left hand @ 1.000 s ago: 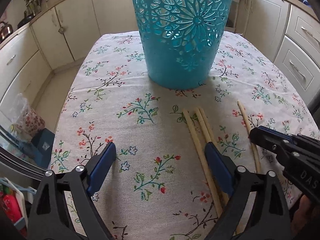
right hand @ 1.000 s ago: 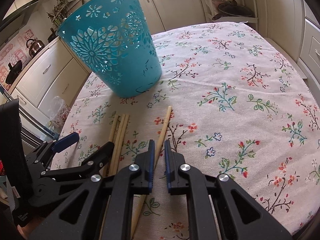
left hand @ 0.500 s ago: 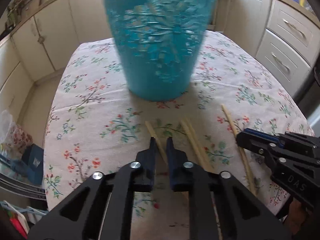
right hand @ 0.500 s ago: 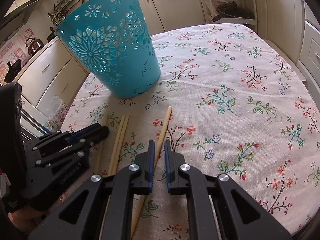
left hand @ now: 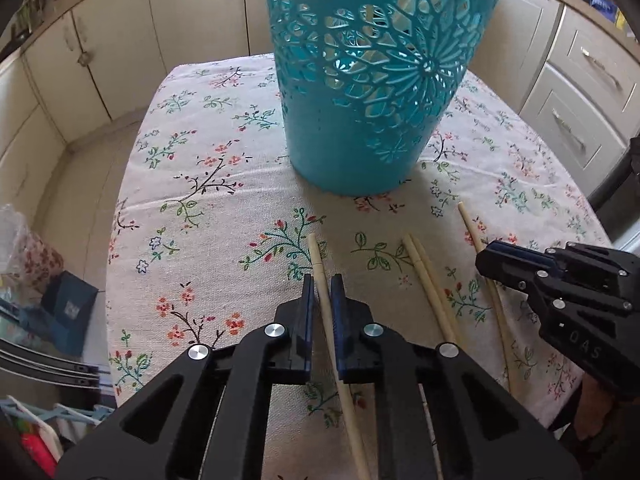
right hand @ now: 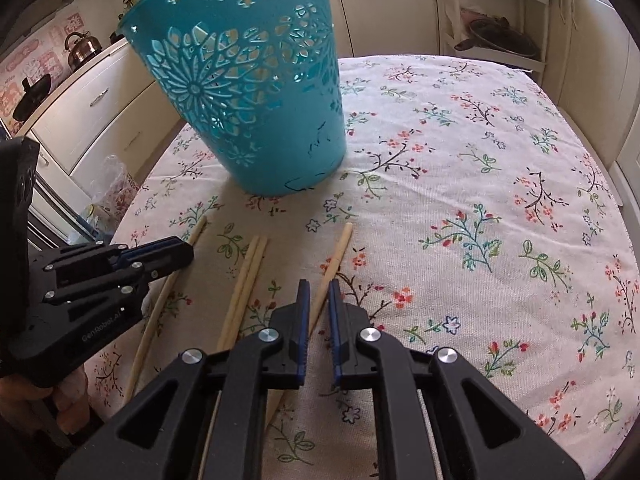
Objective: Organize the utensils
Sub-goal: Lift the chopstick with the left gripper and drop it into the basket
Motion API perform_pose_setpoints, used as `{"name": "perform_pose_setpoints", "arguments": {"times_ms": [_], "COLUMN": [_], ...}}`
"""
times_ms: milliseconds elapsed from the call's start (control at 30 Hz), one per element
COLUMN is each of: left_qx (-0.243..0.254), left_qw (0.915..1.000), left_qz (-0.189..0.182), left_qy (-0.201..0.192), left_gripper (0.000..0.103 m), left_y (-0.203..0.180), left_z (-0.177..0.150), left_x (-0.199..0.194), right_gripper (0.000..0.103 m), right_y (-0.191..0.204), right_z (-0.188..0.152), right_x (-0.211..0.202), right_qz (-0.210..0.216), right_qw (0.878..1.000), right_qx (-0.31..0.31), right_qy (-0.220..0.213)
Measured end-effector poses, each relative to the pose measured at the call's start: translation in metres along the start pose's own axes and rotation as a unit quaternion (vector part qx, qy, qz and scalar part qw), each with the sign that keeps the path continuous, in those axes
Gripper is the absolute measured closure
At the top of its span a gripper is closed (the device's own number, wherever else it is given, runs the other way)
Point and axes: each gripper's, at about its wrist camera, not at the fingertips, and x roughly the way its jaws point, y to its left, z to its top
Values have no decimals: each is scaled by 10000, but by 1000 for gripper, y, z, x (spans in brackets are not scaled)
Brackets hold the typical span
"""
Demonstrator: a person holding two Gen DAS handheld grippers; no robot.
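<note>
Wooden chopstick (left hand: 325, 304) runs hidden under left tool (left hand: 321, 294).

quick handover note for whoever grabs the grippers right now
Left gripper: shut on the leftmost chopstick.
Right gripper: shut on the rightmost chopstick.
Both held chopsticks are still low over the tablecloth.
A pair of chopsticks lies between them, flat and side by side.
The teal basket stands upright just beyond the tips.
Done: both grips made. No chopsticks can be seen in the basket.
Left: lift and drop both in, then likely fetch the pair.
</note>
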Motion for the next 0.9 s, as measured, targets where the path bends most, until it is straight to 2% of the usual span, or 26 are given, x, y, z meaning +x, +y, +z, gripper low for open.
{"name": "perform_pose_setpoints", "arguments": {"times_ms": [100, 267, 333, 367, 400, 433, 467, 533, 567, 633, 900], "left_qx": [93, -21, 14, 32, 31, 13, -6, 15, 70, 142, -132], "left_qw": [9998, 9999, 9998, 9994, 9987, 9988, 9990, 9992, 9992, 9989, 9990], "left_qz": [146, 93, 221, 336, 500, 486, 449, 372, 382, 436, 316], "left_qy": [-79, -80, -17, -9, -34, -57, -78, -114, -119, -133, -281], "left_gripper": [96, 96, 90, 78, 72, 72, 73, 86, 96, 98, 98], "left_y": [-4, 0, -1, -2, -1, 0, 1, 1, -1, -5, 4], "left_z": [-1, -2, -2, -2, -2, -3, -4, -4, -5, -5, -12], "left_x": [1, 1, 0, 0, 0, 0, 0, -1, -1, -2, -15], "right_gripper": [93, 93, 93, 93, 93, 93, 93, 93, 93, 93, 93], "right_y": [0, -3, -4, -4, -4, -3, -3, -3, -2, -2, 0], "right_z": [-1, -5, -4, -4, -4, -5, -5, -5, -5, -6, -8], "right_x": [0, -3, -3, -3, -3, -4, -4, -4, -4, -4, -5], "right_qz": [32, 135, 141, 135, 130, 124, 125, 121, 115, 111, 105], "right_qw": [10000, 9997, 9997, 9997, 9997, 9998, 9997, 9998, 9998, 9997, 9997], "right_qx": [12, 149, 158, 152, 144, 140, 141, 134, 125, 121, 101], "right_qy": [-45, -101, -106, -110, -112, -116, -121, -127, -138, -158, -204]}}
